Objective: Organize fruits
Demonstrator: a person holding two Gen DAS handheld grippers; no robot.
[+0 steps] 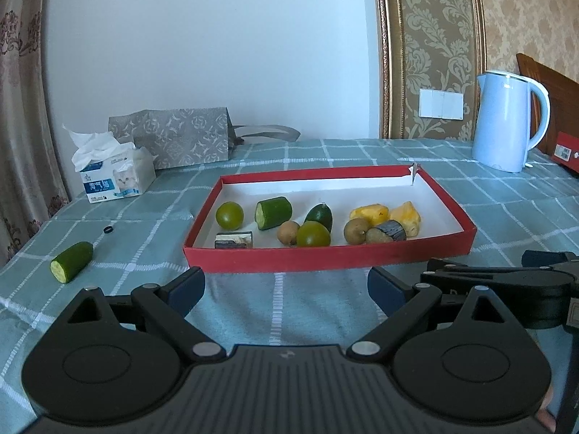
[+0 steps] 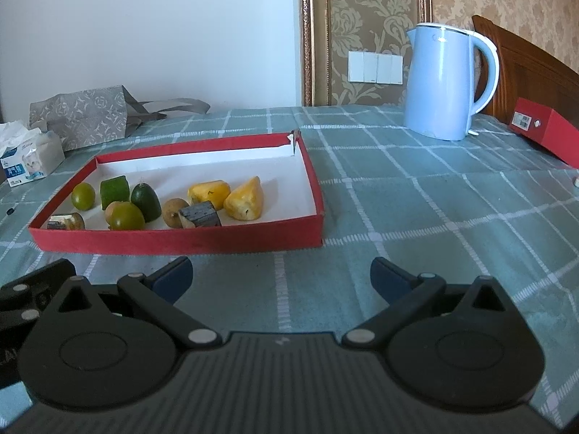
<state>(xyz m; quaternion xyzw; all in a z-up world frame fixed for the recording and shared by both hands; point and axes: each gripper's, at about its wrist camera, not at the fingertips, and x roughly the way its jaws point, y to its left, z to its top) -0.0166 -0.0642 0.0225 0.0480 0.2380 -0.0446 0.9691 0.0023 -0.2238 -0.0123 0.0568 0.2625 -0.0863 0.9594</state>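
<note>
Lying out on the checked green tabletop [image 1: 362, 152], 1 cucumber piece [image 1: 71, 262] sits well to the left of the left tongs [image 1: 286, 287] and outside the red tray [image 1: 325, 258]. The tray stands just ahead of those tongs, across their gap, and holds the other fruits: 2 round green ones [image 1: 229, 216], a second cucumber chunk [image 1: 273, 212], a dark green pointed fruit [image 1: 320, 217], 2 small brown fruits [image 1: 287, 233], 2 yellow chunks [image 1: 369, 212] and 2 dark-skinned pieces [image 1: 233, 239].

The left tongs stand wide with nothing between the blue pads, only bare cloth below. The right tongs [image 2: 280, 276] are spread wide too and hold nothing; from their camera the tray lies ahead and to the left, its near right corner closest. Both point forward and somewhat downward over the cloth, side by side, the right tongs' black body showing at the right edge of the left view.

Behind the tray are a tissue box [image 1: 115, 177], a patterned paper bag [image 1: 173, 137] and a pale blue kettle [image 1: 506, 119].
</note>
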